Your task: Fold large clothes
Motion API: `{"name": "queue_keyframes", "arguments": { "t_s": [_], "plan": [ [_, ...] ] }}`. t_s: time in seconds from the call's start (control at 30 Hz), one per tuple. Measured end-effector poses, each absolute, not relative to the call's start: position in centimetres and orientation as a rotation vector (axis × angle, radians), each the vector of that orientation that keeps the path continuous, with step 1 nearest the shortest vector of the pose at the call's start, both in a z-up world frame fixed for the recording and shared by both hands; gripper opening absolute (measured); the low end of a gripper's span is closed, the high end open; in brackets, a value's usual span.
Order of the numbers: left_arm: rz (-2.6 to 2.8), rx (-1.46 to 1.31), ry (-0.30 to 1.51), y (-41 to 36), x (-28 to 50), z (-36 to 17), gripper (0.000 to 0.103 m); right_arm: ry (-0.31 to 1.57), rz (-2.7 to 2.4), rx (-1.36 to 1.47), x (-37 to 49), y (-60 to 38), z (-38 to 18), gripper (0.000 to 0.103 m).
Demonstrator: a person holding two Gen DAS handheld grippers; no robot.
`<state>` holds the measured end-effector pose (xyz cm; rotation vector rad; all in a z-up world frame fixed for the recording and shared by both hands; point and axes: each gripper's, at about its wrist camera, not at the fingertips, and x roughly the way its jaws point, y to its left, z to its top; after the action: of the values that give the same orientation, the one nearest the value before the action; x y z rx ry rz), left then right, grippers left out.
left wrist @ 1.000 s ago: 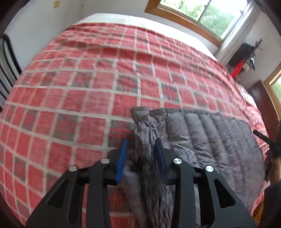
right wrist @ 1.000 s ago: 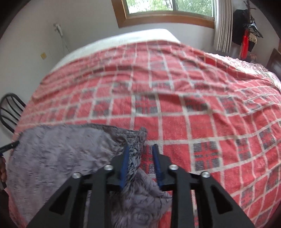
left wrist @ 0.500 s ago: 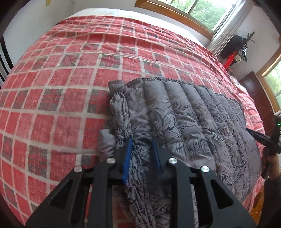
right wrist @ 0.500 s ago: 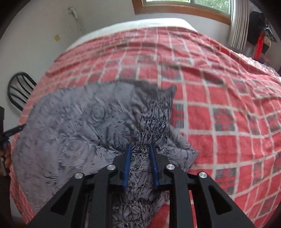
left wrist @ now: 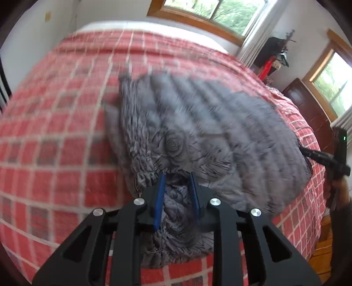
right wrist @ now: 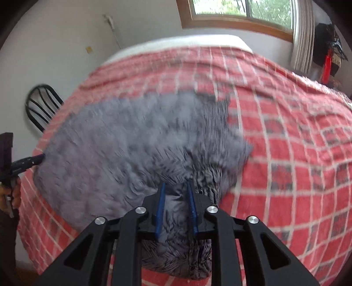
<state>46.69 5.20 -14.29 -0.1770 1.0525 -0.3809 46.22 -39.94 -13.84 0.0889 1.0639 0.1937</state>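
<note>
A large grey garment with a rose and leaf print [left wrist: 198, 123] lies spread on the red plaid bedspread [left wrist: 55, 136]. It also shows in the right wrist view [right wrist: 123, 140]. My left gripper [left wrist: 177, 176] is shut on a bunched edge of the garment near the bed's front edge. My right gripper [right wrist: 176, 187] is shut on another bunched edge of it. Each gripper shows at the far side of the other's view, the right gripper [left wrist: 325, 158] and the left gripper [right wrist: 26, 162]. Both views are motion-blurred.
A black chair [right wrist: 41, 105] stands left of the bed. Windows [left wrist: 211, 13] line the far wall. A dark wooden door [left wrist: 308, 101] and hanging dark items with a red one [left wrist: 275, 57] are at the right. Wooden floor [left wrist: 323, 253] shows beside the bed.
Both grippers have pulled back toward the bed's near edge with the garment's edge in them, and the garment now lies spread wider over the bedspread.
</note>
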Motion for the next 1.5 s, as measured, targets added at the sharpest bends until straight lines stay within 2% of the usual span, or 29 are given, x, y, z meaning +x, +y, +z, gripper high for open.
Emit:
{"name": "queue_keyframes", "arguments": {
  "t_s": [0.1, 0.27, 0.5, 0.67, 0.73, 0.77, 0.8, 0.87, 0.97, 1.07, 1.1, 1.27, 1.5],
  "plan": [
    [-0.367, -0.186, 1.044, 5.4, 46.5, -14.0, 0.020, 1.064, 0.172, 0.085, 45.7, -39.7, -14.1, 0.016],
    [-0.413, -0.145, 0.957, 5.5, 41.6, -10.2, 0.021, 0.967, 0.221, 0.079, 40.8, -39.5, -10.0, 0.018],
    [-0.403, -0.191, 1.062, 5.5, 41.1, -16.0, 0.023, 1.055, 0.190, 0.066, 40.1, -39.2, -15.4, 0.016],
    [-0.411, -0.184, 1.054, 5.9, 40.8, -14.6, 0.023, 1.047, 0.196, 0.058, 39.6, -39.3, -13.7, 0.017],
    [-0.421, -0.200, 1.018, 7.0, 40.4, -12.8, 0.030, 1.006, 0.200, 0.073, 39.2, -39.7, -12.0, 0.017],
    [-0.416, -0.225, 0.999, 7.9, 40.5, -12.0, 0.043, 0.982, 0.193, 0.076, 39.4, -39.9, -11.2, 0.017],
    [-0.397, -0.254, 0.981, 9.0, 40.9, -11.3, 0.064, 0.970, 0.186, 0.082, 39.6, -40.1, -10.8, 0.019],
    [-0.357, -0.281, 0.959, 10.4, 41.9, -10.6, 0.084, 0.945, 0.165, 0.098, 40.7, -40.7, -10.1, 0.021],
    [-0.334, -0.308, 0.964, 11.7, 44.0, -10.1, 0.090, 0.942, 0.169, 0.137, 43.0, -41.2, -10.1, 0.026],
    [-0.362, -0.352, 1.024, 11.8, 46.6, -11.0, 0.092, 0.941, 0.159, 0.110, 45.0, -40.8, -10.8, 0.039],
    [-0.361, -0.357, 1.032, 12.0, 47.1, -11.2, 0.092, 0.950, 0.157, 0.102, 45.6, -40.7, -11.1, 0.041],
    [-0.387, -0.436, 1.112, 11.6, 50.3, -14.4, 0.092, 1.039, 0.165, 0.076, 48.0, -40.4, -14.1, 0.042],
    [-0.483, -0.533, 1.137, 10.5, 52.7, -17.3, 0.092, 1.044, 0.197, 0.086, 47.9, -40.9, -14.8, 0.043]
  ]
}}
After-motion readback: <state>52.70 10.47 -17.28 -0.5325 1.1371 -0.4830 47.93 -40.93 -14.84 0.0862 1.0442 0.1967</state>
